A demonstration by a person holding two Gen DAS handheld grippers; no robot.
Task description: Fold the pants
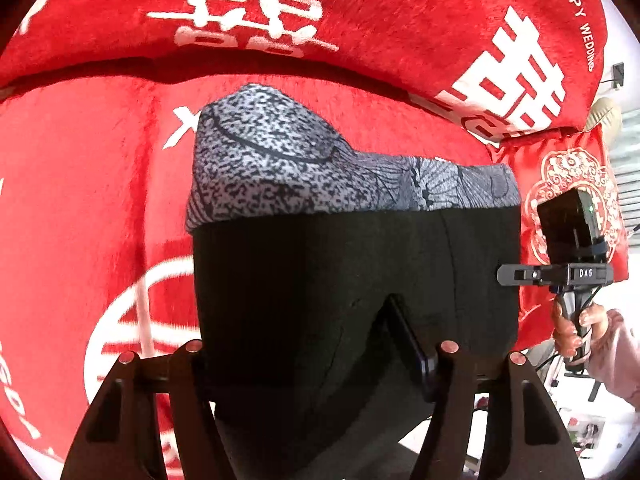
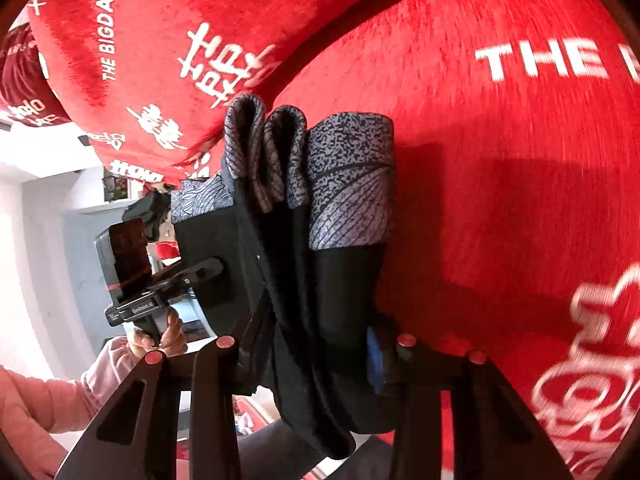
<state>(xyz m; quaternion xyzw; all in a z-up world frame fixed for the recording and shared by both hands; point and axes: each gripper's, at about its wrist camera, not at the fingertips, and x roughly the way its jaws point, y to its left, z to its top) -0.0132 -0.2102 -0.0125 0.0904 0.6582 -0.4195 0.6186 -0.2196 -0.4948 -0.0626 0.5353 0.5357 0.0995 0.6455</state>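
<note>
The pants (image 1: pixel 352 264) are black with a grey speckled patterned band along the top, and they hang lifted above a red bed cover. My left gripper (image 1: pixel 316 356) is shut on the black fabric at its lower edge. In the right wrist view the pants (image 2: pixel 320 240) hang in several bunched folds, grey band uppermost. My right gripper (image 2: pixel 316 344) is shut on the black fabric. The right gripper also shows in the left wrist view (image 1: pixel 508 274), clamped on the pants' right edge. The left gripper shows in the right wrist view (image 2: pixel 204 272), clamped on the far edge.
A red plush bed cover (image 1: pixel 80 208) with white lettering lies under the pants. Red pillows (image 1: pixel 360 20) with white characters lie behind, and a smaller red embroidered cushion (image 1: pixel 568 184) at the right. A white room wall (image 2: pixel 36 216) shows at the left of the right wrist view.
</note>
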